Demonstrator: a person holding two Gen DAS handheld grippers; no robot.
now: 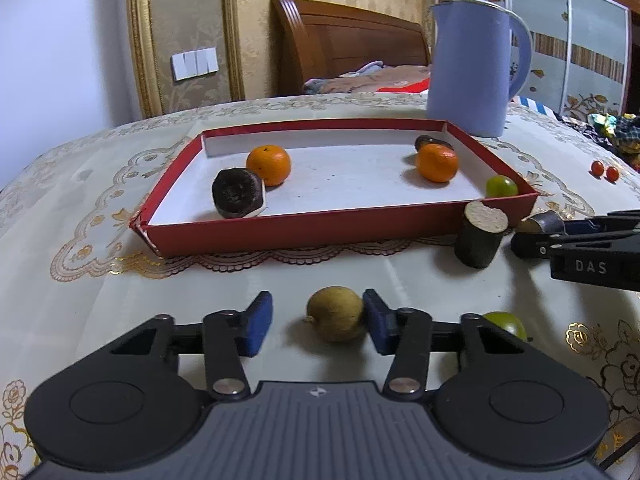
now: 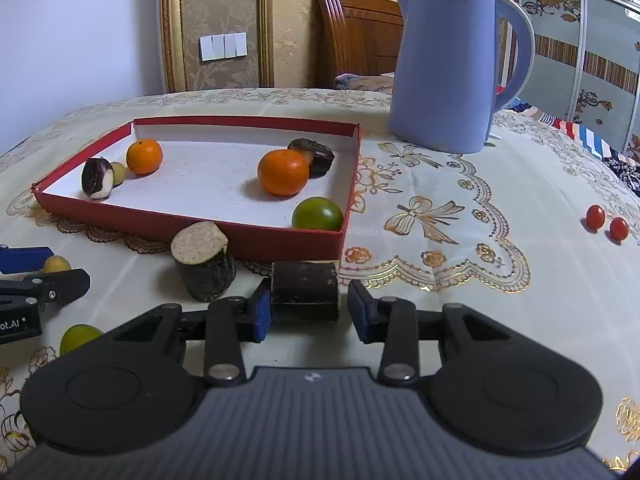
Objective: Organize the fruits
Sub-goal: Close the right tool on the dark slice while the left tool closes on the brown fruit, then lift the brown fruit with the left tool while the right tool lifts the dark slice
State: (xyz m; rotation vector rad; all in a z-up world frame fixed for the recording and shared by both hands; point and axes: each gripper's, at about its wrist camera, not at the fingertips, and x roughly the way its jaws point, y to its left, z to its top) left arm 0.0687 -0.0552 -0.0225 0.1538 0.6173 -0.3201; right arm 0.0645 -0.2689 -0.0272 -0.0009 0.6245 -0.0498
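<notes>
A small yellow-brown round fruit (image 1: pixel 335 314) lies on the tablecloth between the fingers of my left gripper (image 1: pixel 318 316). The right pad touches it and a gap remains at the left pad, so this gripper is open. A dark sugarcane piece (image 2: pixel 305 290) lies on its side between the fingers of my right gripper (image 2: pixel 310 308). Its left end meets the left pad and a narrow gap shows at the right pad. The red tray (image 1: pixel 340 232) with a white floor holds two oranges (image 1: pixel 269 164), dark peeled pieces (image 1: pixel 237 194) and a green fruit (image 2: pixel 318 214).
Another sugarcane piece (image 2: pixel 204 264) stands upright against the tray's (image 2: pixel 256 240) front wall. A loose green fruit (image 1: pixel 506 324) lies to the right of my left gripper. Two cherry tomatoes (image 2: pixel 606 222) lie far right. A blue kettle (image 2: pixel 444 68) stands behind the tray.
</notes>
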